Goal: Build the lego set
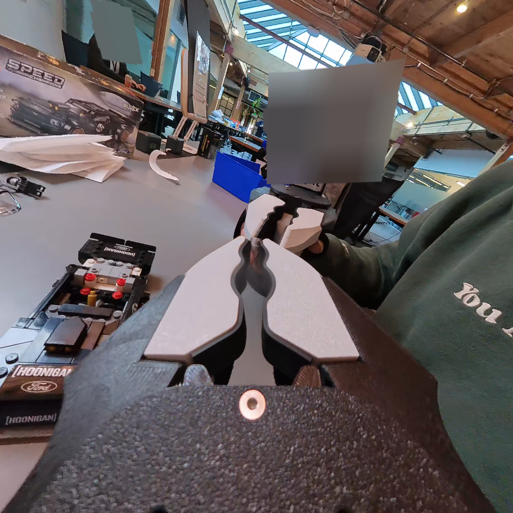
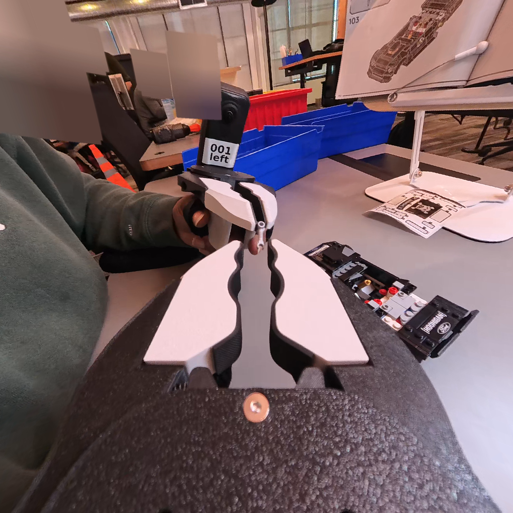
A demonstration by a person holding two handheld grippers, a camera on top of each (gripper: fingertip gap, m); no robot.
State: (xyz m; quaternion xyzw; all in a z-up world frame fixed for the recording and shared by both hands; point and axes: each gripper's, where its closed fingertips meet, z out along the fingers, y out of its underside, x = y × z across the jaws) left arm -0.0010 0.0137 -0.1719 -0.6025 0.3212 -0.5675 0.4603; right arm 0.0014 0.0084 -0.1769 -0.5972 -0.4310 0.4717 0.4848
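The partly built black lego car (image 1: 105,286) lies on the grey table (image 1: 155,211), left of my left gripper (image 1: 254,241); it also shows in the right wrist view (image 2: 388,294). My left gripper is shut on a small light-grey wrench-shaped lego piece (image 2: 260,234), held in the air at its tips. The piece is barely visible in the left wrist view (image 1: 254,244). My right gripper (image 2: 255,245) is open and empty. It faces the left gripper (image 2: 261,226) tip to tip, its fingers just below the piece. Both grippers hover above the table.
The set's box (image 1: 69,102) and torn white paper bags (image 1: 61,155) sit at the far left, with a small black lego assembly (image 1: 25,186). Blue bins (image 2: 277,155), an instruction booklet on a white stand (image 2: 416,47) and a sticker sheet (image 2: 416,211) stand behind the car. A green sleeve (image 1: 444,277) is close by. My left and right fingertips are right by each other. Both grippers' tips are roughly 35 cm from the small black lego assembly (image 1: 25,186).
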